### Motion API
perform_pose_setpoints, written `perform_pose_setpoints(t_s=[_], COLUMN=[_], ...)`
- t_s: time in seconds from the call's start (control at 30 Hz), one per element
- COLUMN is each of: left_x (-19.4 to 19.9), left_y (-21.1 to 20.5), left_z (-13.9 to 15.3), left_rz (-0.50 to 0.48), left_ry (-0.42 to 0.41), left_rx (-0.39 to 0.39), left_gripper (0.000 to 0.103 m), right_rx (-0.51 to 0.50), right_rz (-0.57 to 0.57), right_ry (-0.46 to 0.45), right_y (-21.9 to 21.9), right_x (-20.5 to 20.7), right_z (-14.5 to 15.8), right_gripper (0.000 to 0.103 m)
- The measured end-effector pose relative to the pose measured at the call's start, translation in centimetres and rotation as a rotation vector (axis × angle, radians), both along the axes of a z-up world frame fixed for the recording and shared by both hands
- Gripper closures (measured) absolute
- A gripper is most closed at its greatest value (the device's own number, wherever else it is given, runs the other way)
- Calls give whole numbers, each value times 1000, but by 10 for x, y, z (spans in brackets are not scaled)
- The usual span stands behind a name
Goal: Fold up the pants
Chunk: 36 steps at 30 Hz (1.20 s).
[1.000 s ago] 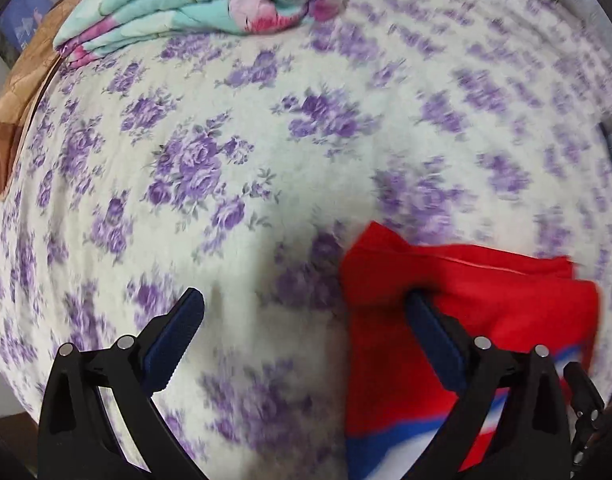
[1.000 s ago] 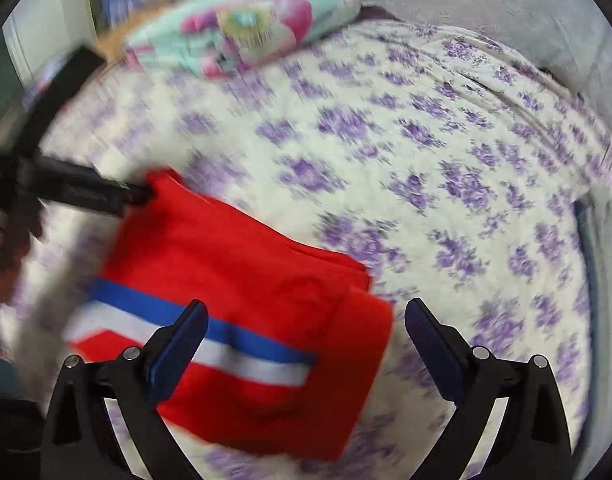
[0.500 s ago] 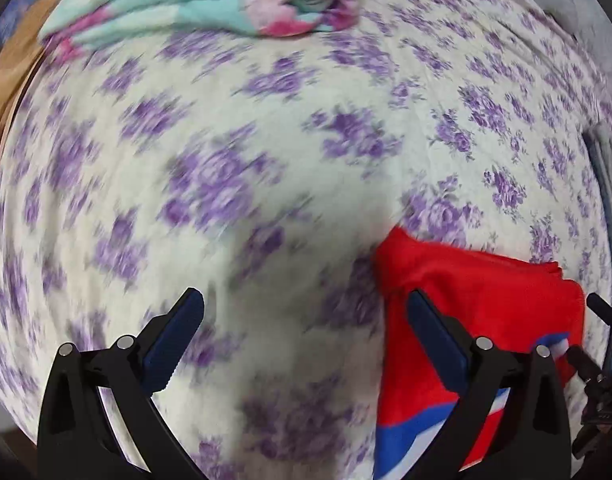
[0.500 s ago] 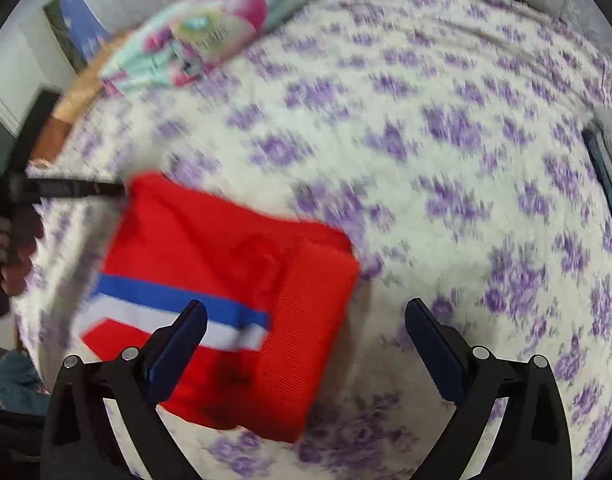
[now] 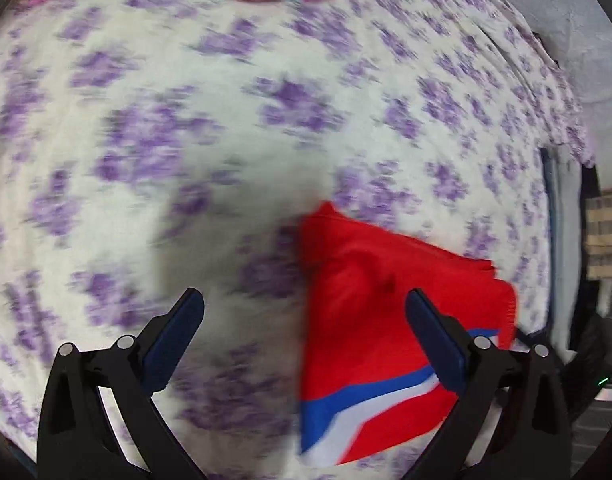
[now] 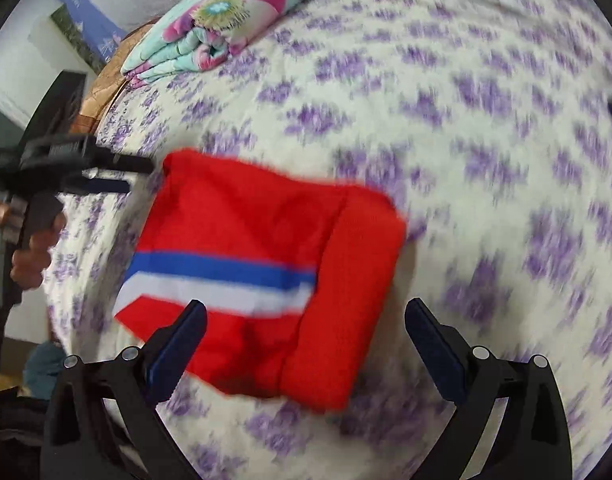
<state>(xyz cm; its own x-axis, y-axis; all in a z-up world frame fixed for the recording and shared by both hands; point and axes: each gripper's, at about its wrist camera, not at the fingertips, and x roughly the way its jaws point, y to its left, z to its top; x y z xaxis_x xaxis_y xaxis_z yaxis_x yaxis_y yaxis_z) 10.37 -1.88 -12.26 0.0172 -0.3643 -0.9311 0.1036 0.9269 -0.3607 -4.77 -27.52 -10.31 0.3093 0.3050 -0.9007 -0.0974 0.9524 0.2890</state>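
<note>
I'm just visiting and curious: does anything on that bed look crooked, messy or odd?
Nothing stands out. The red pants lie folded into a compact block on the floral bedspread, slightly angled to the camera, stripe showing. A folded quilt sits tidily at the far end. Both grippers, left and right, are open and empty.

One folded pants [image 6: 262, 276], one folded blanket [image 6: 226, 20], two grippers [image 5: 304, 312] [image 6: 306, 320].

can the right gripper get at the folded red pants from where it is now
Probably yes: the right gripper is open and empty, the pants lie flat on the bedspread just ahead of it, nothing between.
</note>
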Motion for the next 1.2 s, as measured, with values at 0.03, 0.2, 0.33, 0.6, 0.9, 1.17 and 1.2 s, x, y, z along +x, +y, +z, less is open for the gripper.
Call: perform_pose_setpoints(t_s=[0.03,0.2,0.33,0.6,0.9,1.17,1.2], left_x=[1,23,38,2,-47,-54,-56], left_y=[-4,-30,-40,-46,-39,-38,-40], left_z=[-2,-17,-9,10,-22,-16,-16], left_rz=[-8,-17,26,-75,-75,-70,-79], left_ry=[9,12,-38,-114,-63,-55,-60], left_rx=[-3,59,34,182,124,106,106], left_gripper=[5,5,5,5,4,5,5], right_rx=[4,5,-51,-10,91,135,145], right_rz=[-7,-31,-18,-48,8,47,62], right_ry=[12,39,23,2,53,95,93], right_y=[-1,0,5,-8,19,16,16], right_x=[-5,-12,-12,-8,11,29,27], right_z=[-5,-23,-24,-15,-43,-32,-29], right_gripper=[3,4,4,3,3,67,68])
